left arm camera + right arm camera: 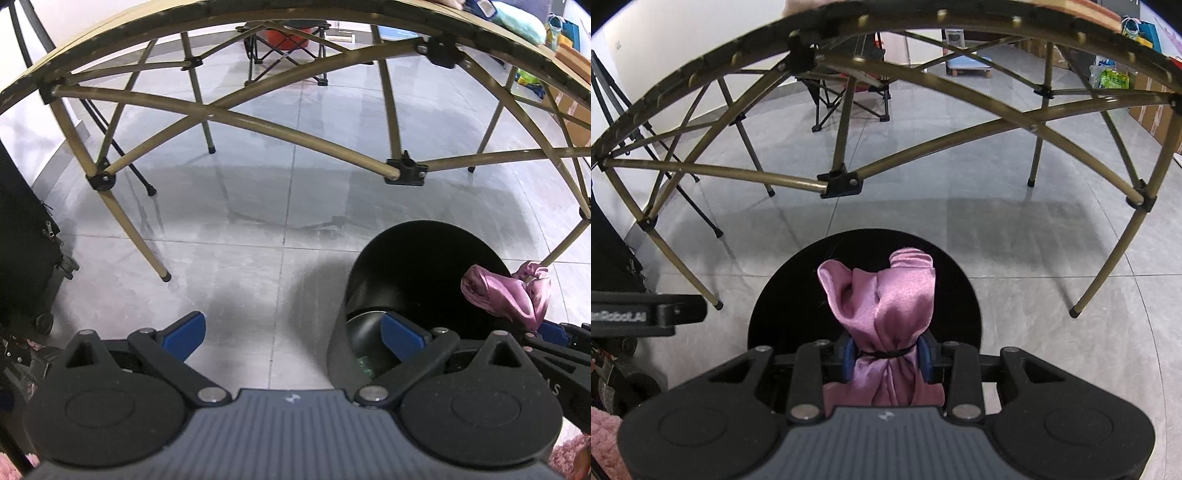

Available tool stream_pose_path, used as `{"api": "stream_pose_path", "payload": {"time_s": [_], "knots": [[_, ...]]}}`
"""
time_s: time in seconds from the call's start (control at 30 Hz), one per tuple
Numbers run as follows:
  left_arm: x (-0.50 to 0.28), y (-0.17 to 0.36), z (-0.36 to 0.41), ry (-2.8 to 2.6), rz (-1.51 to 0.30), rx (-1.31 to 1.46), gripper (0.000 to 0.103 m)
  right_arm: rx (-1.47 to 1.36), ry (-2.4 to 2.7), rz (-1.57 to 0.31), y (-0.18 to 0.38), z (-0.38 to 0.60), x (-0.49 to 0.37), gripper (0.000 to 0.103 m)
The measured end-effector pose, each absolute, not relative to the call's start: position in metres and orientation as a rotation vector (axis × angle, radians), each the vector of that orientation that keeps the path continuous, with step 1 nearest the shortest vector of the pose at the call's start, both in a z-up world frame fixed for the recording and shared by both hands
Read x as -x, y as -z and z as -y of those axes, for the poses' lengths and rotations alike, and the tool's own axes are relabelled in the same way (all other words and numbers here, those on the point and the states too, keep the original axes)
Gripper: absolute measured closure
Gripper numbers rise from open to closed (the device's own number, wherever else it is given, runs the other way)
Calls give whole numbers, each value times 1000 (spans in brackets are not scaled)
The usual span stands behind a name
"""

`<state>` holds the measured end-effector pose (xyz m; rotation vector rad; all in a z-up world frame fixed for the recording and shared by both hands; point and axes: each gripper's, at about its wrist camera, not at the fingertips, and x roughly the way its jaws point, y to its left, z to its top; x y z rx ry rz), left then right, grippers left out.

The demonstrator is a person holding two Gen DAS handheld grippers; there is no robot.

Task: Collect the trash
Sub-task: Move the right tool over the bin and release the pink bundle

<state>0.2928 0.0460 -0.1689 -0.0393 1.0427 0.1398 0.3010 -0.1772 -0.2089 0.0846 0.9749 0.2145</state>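
A pink satin cloth bundle [882, 299], tied with a thin black band, is clamped between the blue pads of my right gripper [886, 356], which is shut on it. It hangs right over the mouth of a round black trash bin [775, 314] on the floor. In the left wrist view the same bin [413, 266] stands at the lower right, with the pink bundle [506, 291] above its right rim. My left gripper [291, 332] is open and holds nothing; its right finger [400, 328] overlaps the bin's near edge.
A folding table with tan metal legs [129, 225] and cross braces [834, 184] arches over the grey tiled floor ahead. A black wheeled case [26, 236] stands at the left. A folding chair [846, 96] sits beyond the table. Boxes and bags [569, 96] line the right.
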Motion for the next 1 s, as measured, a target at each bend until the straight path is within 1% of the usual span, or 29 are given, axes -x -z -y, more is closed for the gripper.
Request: {"api": "stream_pose_path", "payload": {"time_s": [0.53, 1.0], "knots": [[-279, 173, -93, -211, -1047, 81, 0, -20, -232, -1029, 228, 136, -316, 71], [-274, 180, -111, -243, -1060, 97, 0, 17, -237, -1050, 237, 120, -321, 71]]}}
